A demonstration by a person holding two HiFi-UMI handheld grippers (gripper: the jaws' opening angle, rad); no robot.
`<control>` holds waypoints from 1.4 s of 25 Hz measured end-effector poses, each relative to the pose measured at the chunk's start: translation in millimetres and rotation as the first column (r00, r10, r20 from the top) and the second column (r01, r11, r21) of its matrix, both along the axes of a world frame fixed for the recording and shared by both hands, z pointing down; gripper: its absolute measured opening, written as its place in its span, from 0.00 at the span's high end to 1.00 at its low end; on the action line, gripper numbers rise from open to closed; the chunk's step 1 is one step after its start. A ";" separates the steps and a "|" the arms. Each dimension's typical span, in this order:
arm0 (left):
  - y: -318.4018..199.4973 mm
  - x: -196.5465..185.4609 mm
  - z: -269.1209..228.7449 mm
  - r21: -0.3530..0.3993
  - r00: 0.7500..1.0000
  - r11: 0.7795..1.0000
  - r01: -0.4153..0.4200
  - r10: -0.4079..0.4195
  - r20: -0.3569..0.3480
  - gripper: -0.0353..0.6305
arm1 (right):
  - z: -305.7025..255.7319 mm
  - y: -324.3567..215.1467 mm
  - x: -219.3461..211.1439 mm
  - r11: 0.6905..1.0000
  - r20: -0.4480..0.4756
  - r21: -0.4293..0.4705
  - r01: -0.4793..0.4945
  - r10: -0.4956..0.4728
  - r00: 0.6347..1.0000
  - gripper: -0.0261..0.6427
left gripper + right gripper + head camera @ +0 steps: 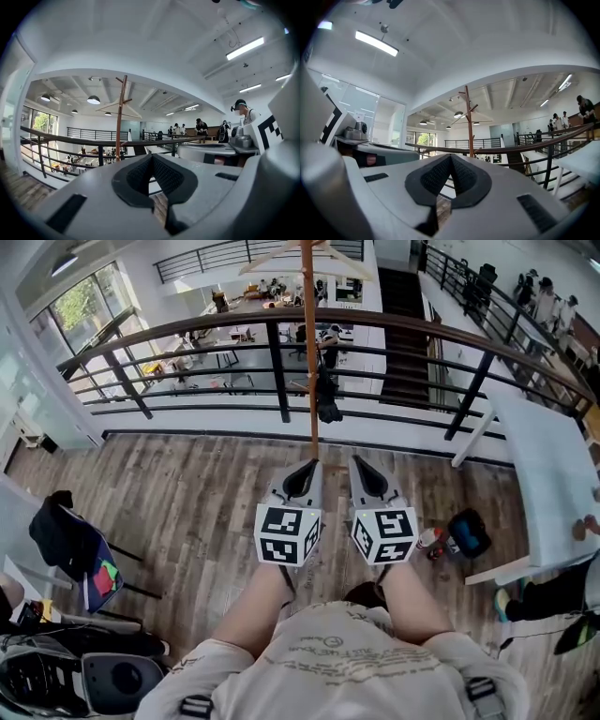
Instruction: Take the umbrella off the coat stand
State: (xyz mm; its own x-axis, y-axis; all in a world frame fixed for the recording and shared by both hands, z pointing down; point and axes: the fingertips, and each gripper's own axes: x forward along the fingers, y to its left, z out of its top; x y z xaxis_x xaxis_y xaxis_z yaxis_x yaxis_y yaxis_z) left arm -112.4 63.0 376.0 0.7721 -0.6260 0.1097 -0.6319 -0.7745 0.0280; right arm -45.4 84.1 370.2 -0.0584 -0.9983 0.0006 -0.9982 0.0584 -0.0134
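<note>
Upper landing with a grey-brown wood-plank floor (187, 493), fenced by a curved dark metal railing (169, 334), open office below. At 12 o'clock, close by the railing, a slim brown wooden coat stand (309, 352) with angled pegs at its top. Part-way down the pole, on its 3 o'clock side, a small black folded umbrella (326, 395), seemingly hanging against the wood.

Nothing of the task done yet, by the look of it: umbrella on the stand, untouched. Left to do: approach, grasp, lift clear of the peg.

Low in the head view, side by side, the grey left claw (302, 478) and grey right claw (367, 476), both aimed toward 12 o'clock at the foot of the pole. Each closed tip to tip, black pads meeting, nothing held. Umbrella well apart from both, up ahead: toward 1 o'clock from the left claw, toward 11 from the right. Likely need to open before any grasp. In both gripper views, pole and pegs plain above the railing; umbrella not made out there.
</note>
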 end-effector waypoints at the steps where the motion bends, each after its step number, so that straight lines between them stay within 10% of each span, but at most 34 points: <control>1: -1.9 -0.7 1.1 0.000 1.000 1.000 0.002 -0.002 0.001 0.94 | 1.0 -1.8 1.1 1.000 0.005 0.000 -0.003 0.003 1.000 0.96; 35: -260.0 134.8 25.8 -0.030 0.989 0.989 0.148 -0.147 0.020 0.94 | 27.9 -269.2 142.2 0.988 -0.003 -0.030 0.150 -0.150 0.989 0.96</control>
